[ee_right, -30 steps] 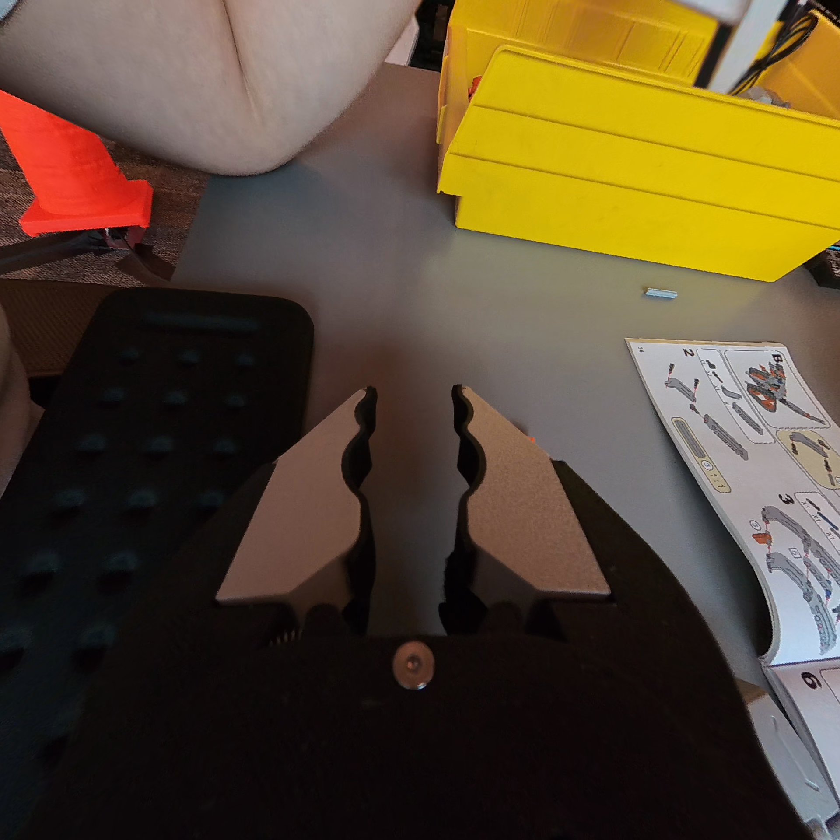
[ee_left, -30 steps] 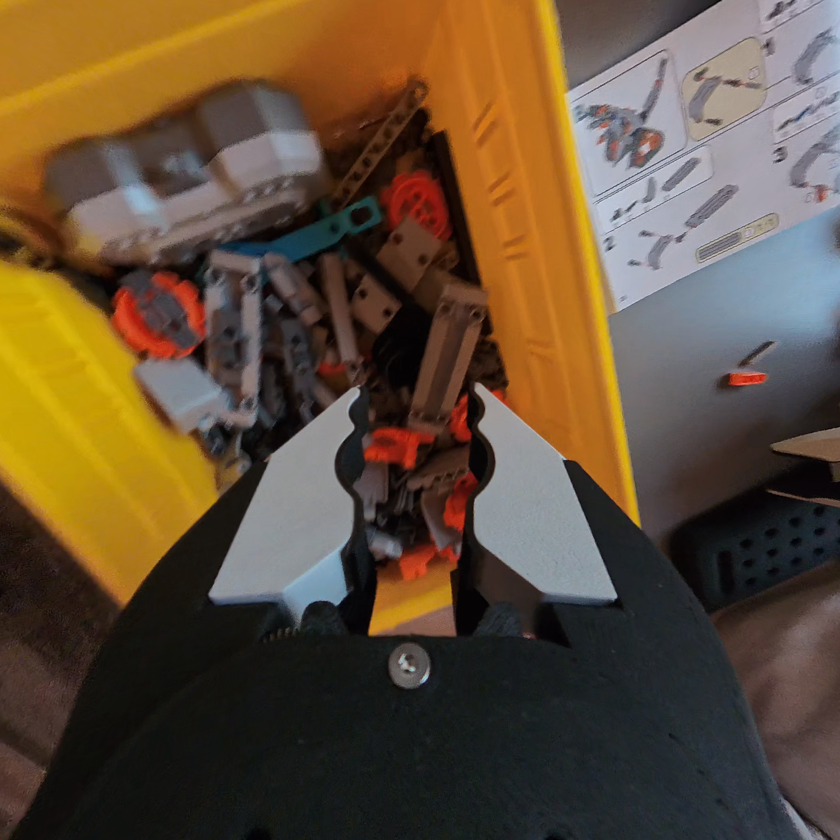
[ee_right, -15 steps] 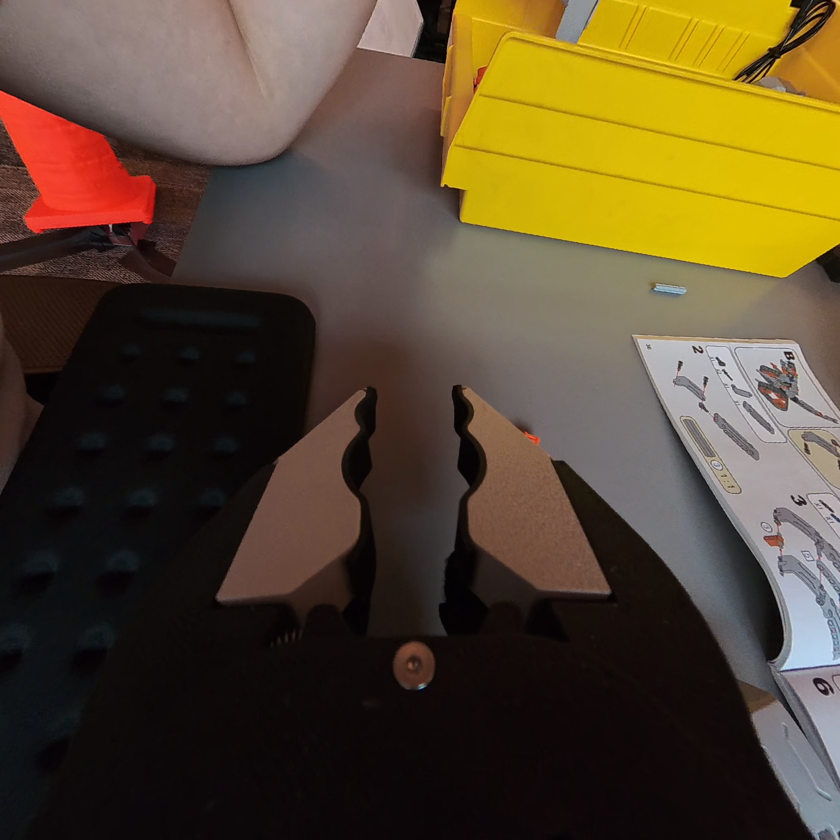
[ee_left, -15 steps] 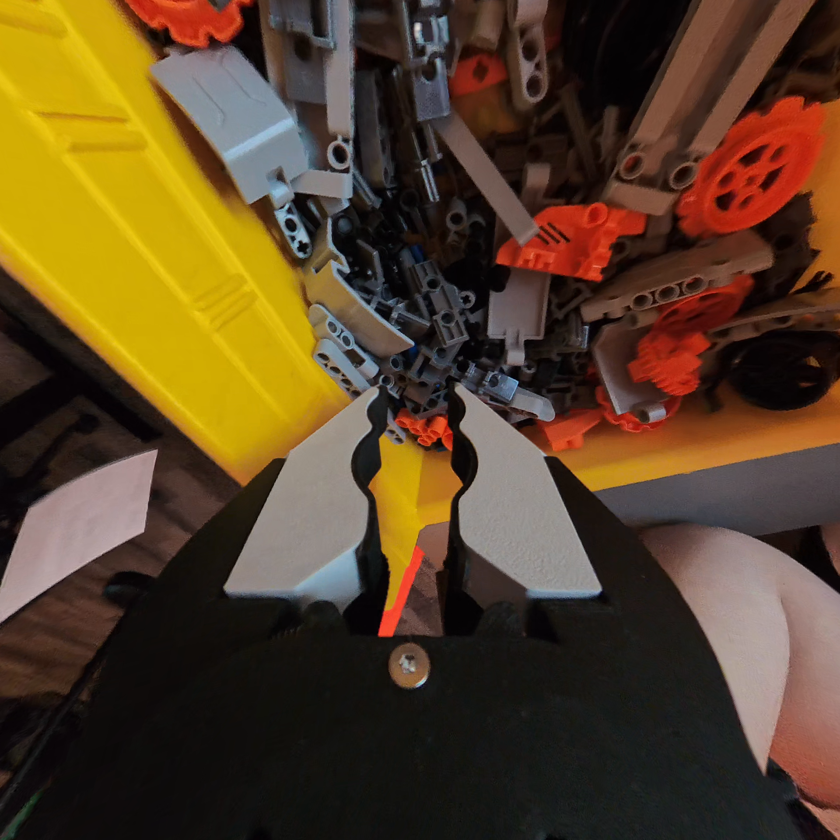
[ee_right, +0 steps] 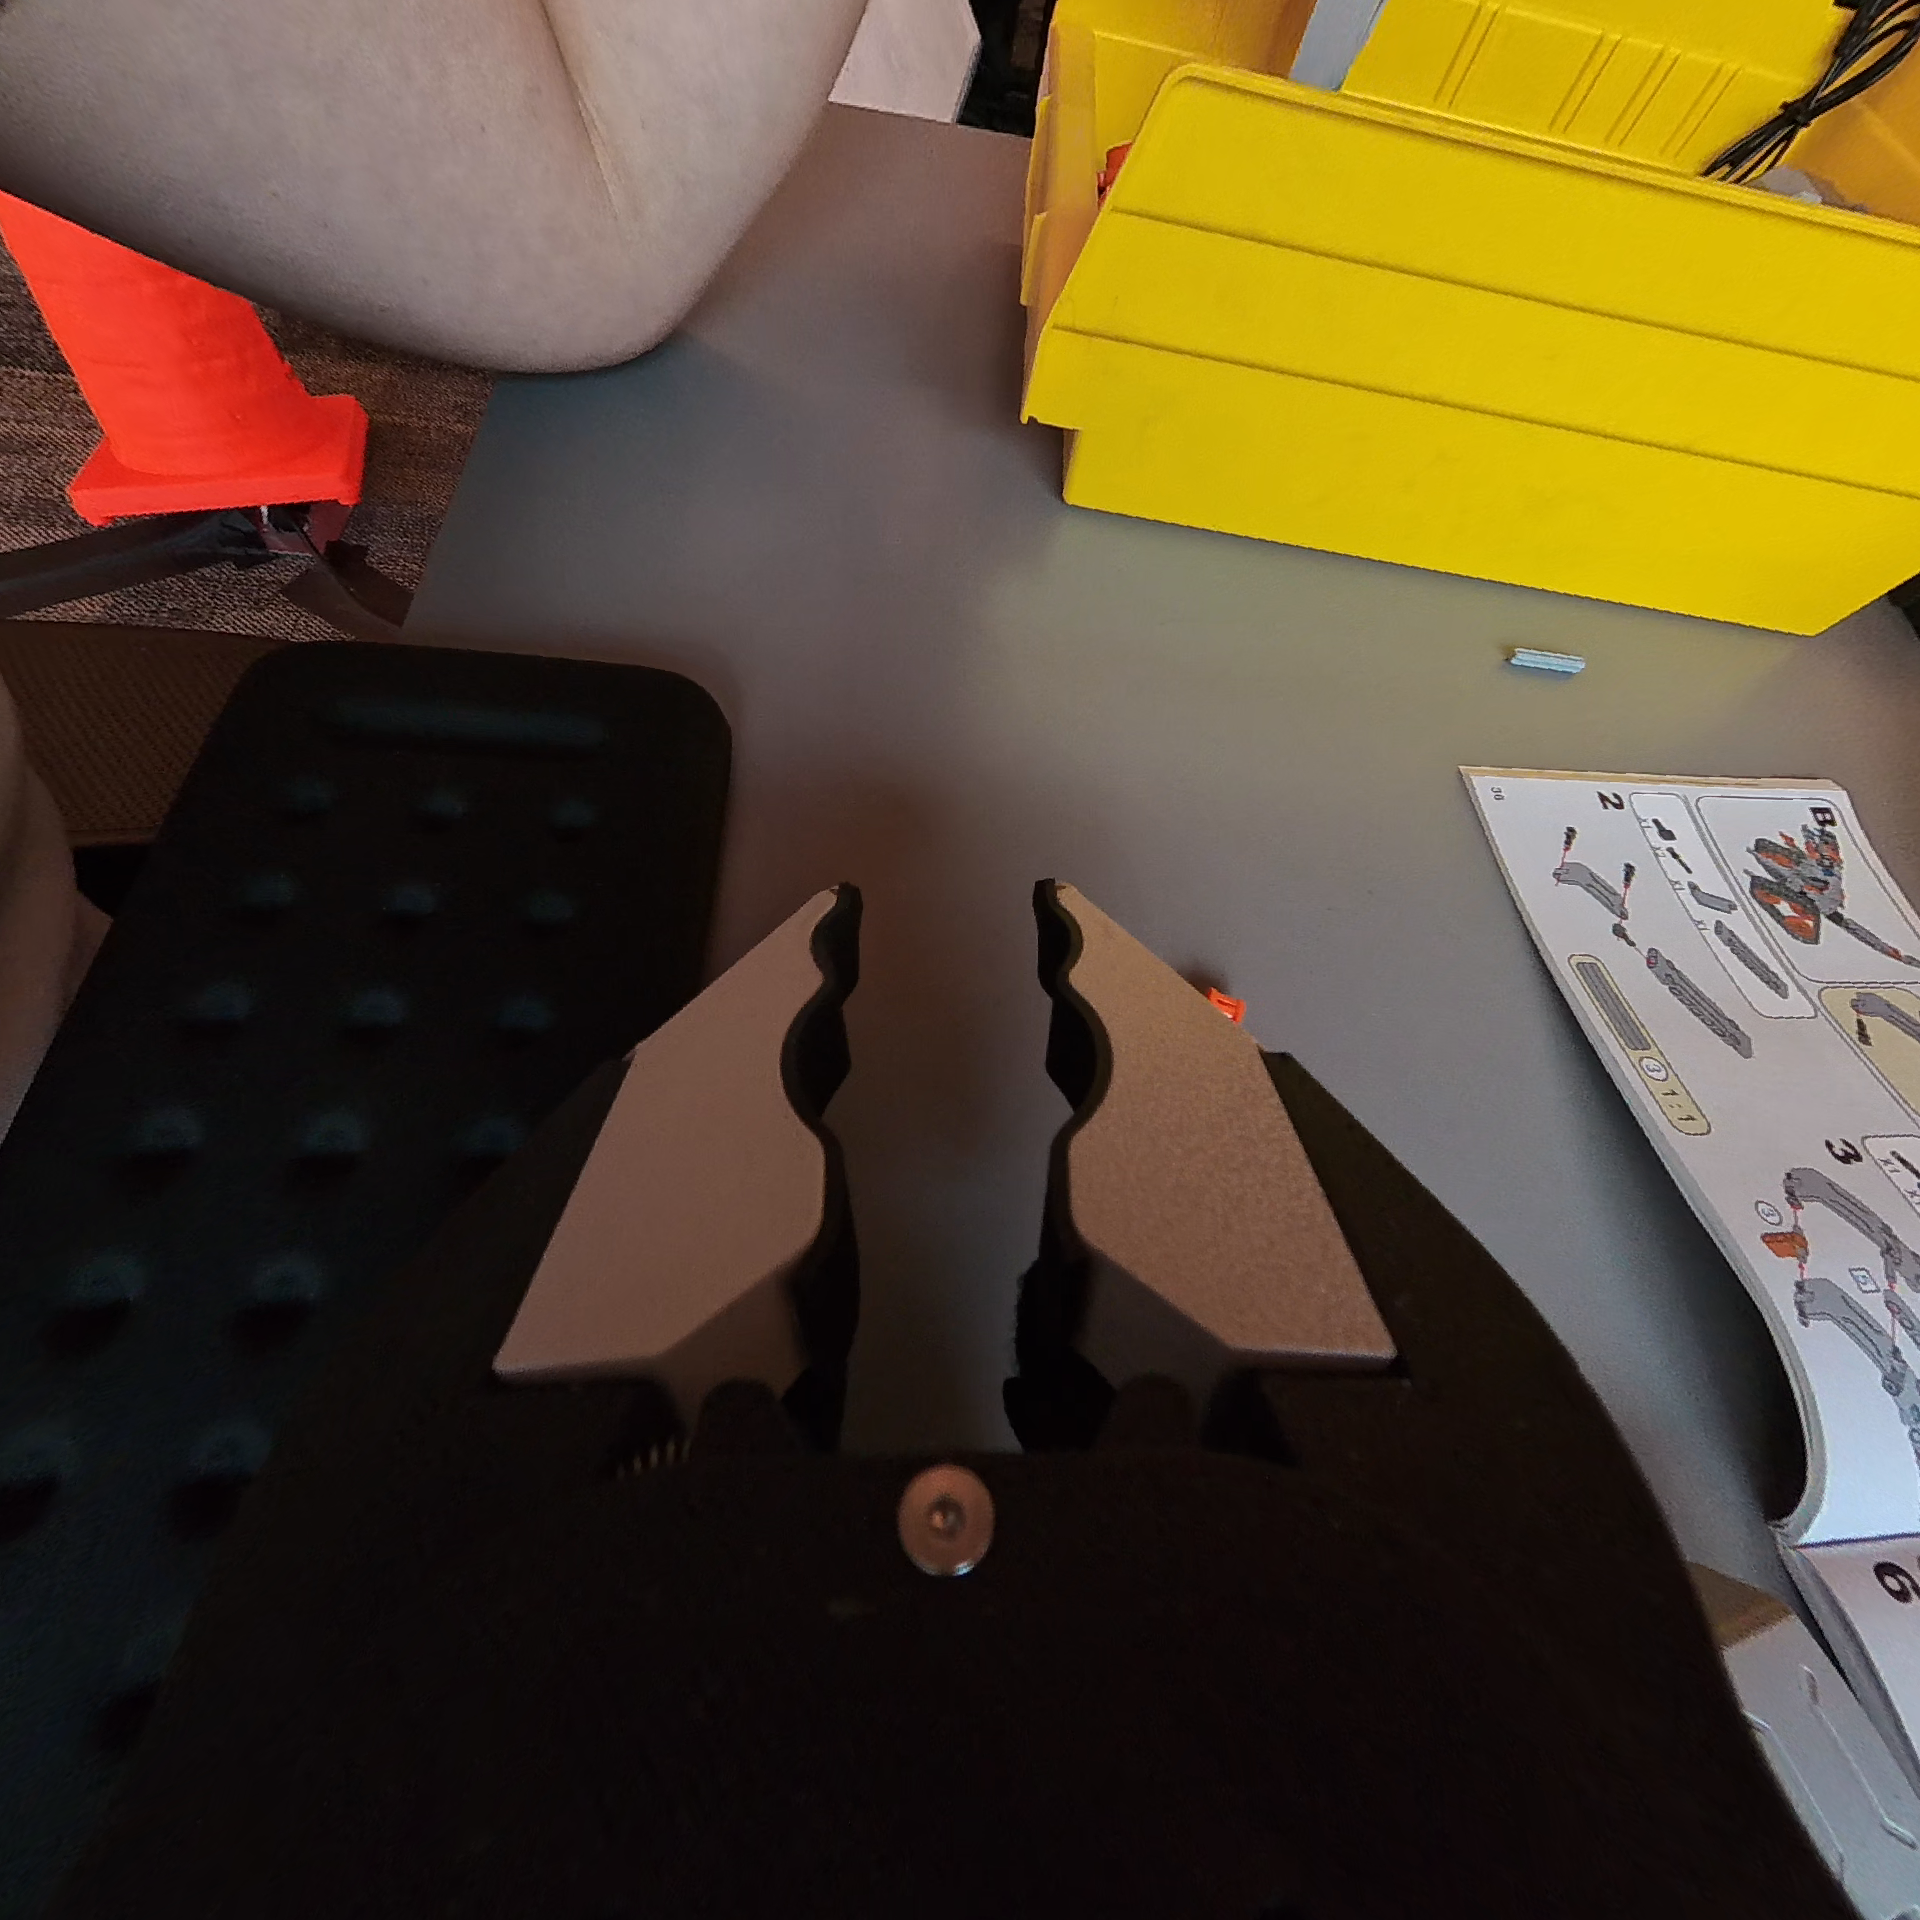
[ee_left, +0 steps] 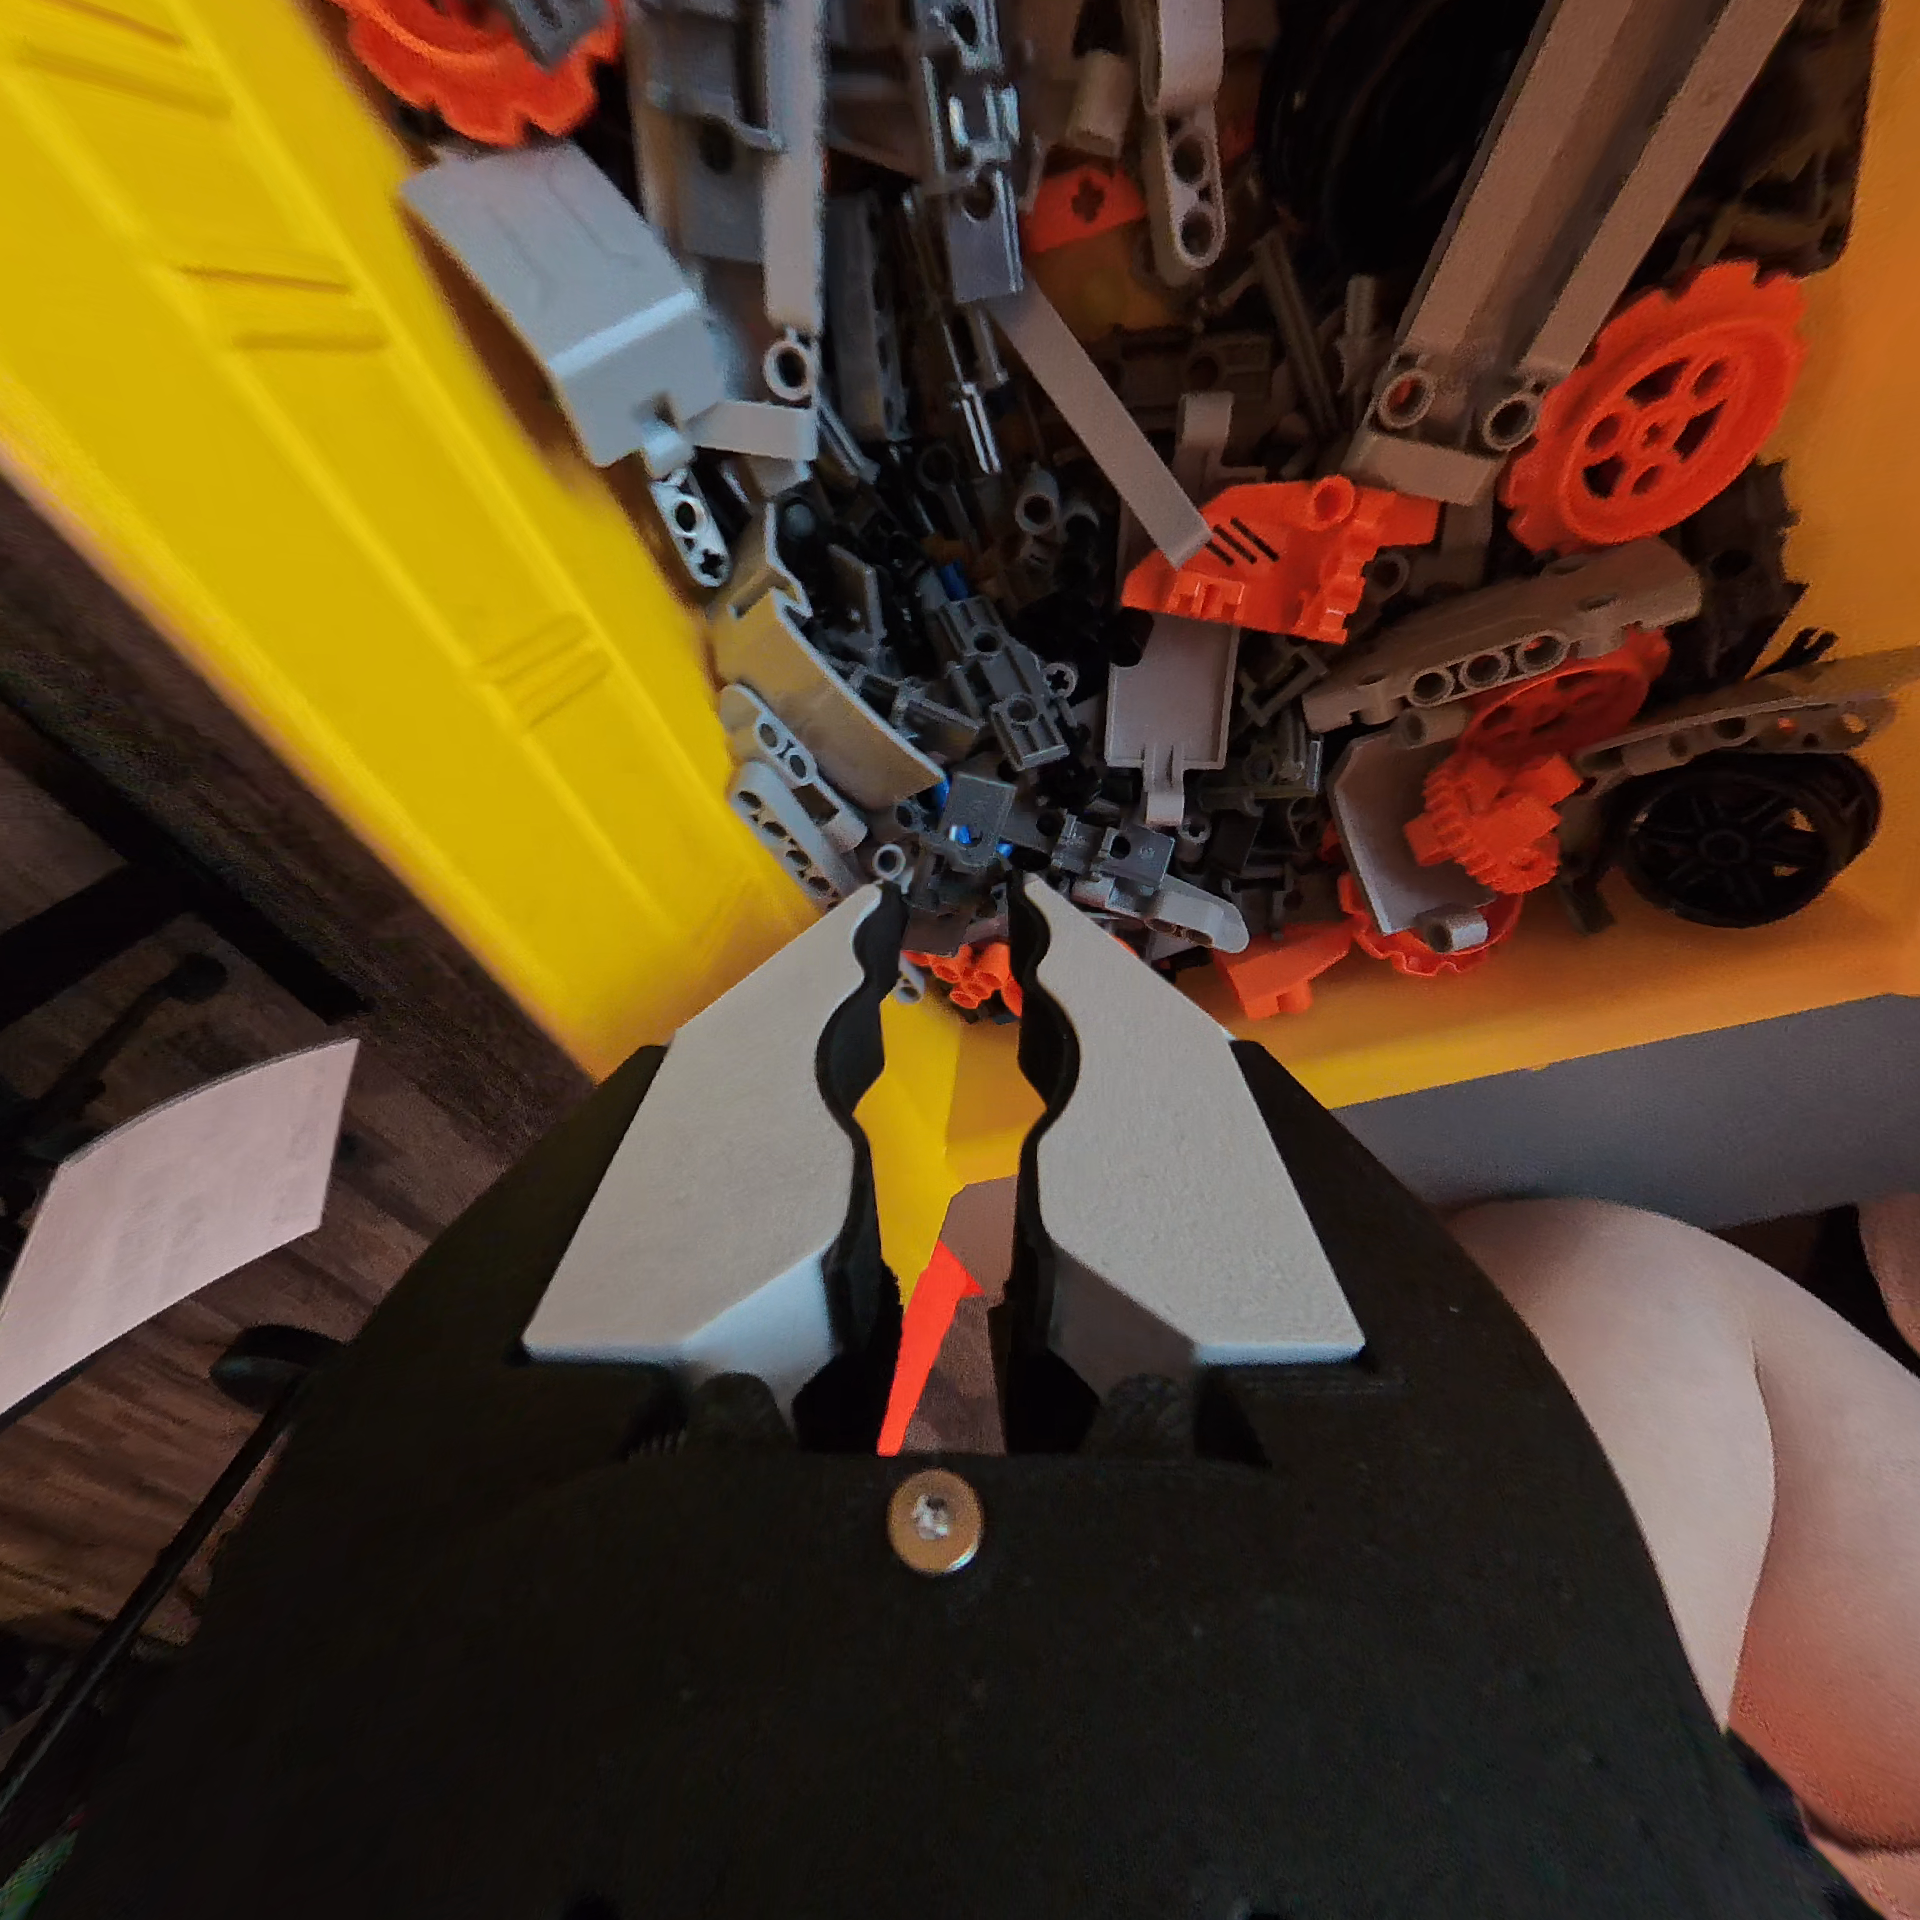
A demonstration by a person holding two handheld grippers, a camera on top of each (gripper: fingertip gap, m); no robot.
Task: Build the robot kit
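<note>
Left gripper noses into the parts bin; right gripper hangs over the grey table.

Left claw tips sit slightly apart in the near corner of the yellow bin, astride a small dark grey connector, though contact is hard to judge. Right claw stands wide apart and empty, black perforated pad by its left, instruction booklet at the table's right edge.
</note>
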